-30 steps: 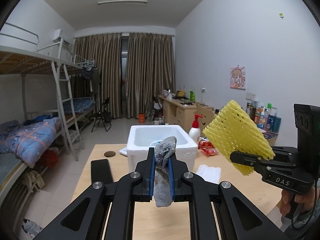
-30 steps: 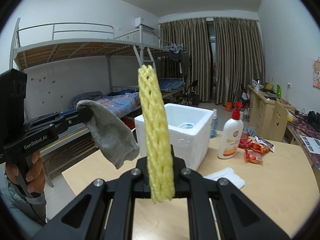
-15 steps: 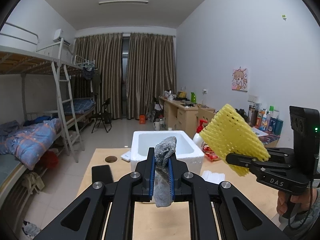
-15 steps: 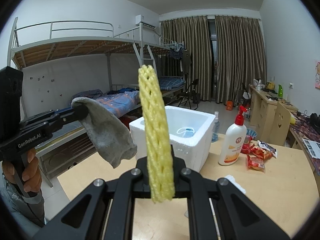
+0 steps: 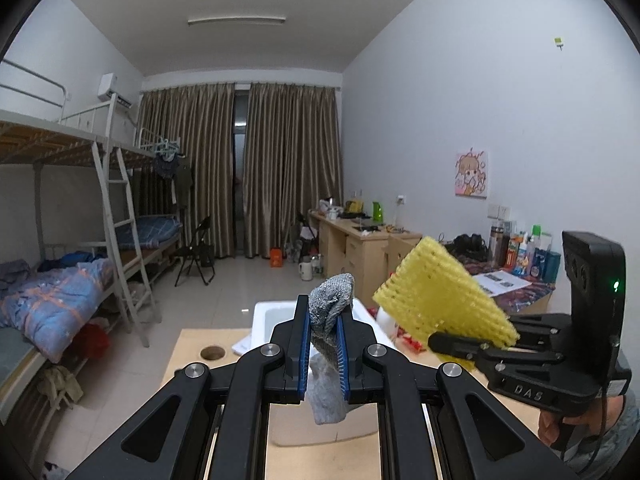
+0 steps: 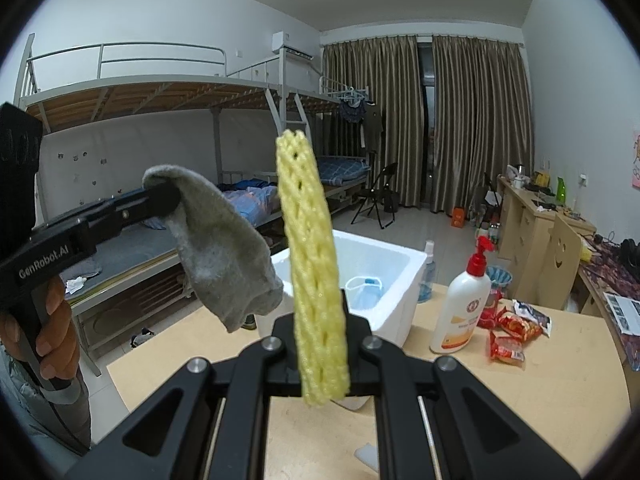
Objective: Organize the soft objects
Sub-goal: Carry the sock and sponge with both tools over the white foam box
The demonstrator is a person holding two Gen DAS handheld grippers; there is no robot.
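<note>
Lotion bottle [image 6: 462, 304]: upright on table [image 6: 560, 380], right of centre.
Snack packets [image 6: 514, 332]: red, lying just right of bottle.
Spray bottle [image 6: 427, 272]: behind table edge.
Bunk bed [image 6: 160, 120]: left.
Curtains [image 5: 244, 168]: centre back, drawn.
Poster [image 5: 472, 174]: right wall.

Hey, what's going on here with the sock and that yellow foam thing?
A person holds a gripper in each hand above a wooden table. The left gripper is shut on a grey sock that hangs limp. The right gripper is shut on a yellow foam net. Both are held up in the air near an open white foam box, with nothing dropped in yet.
</note>
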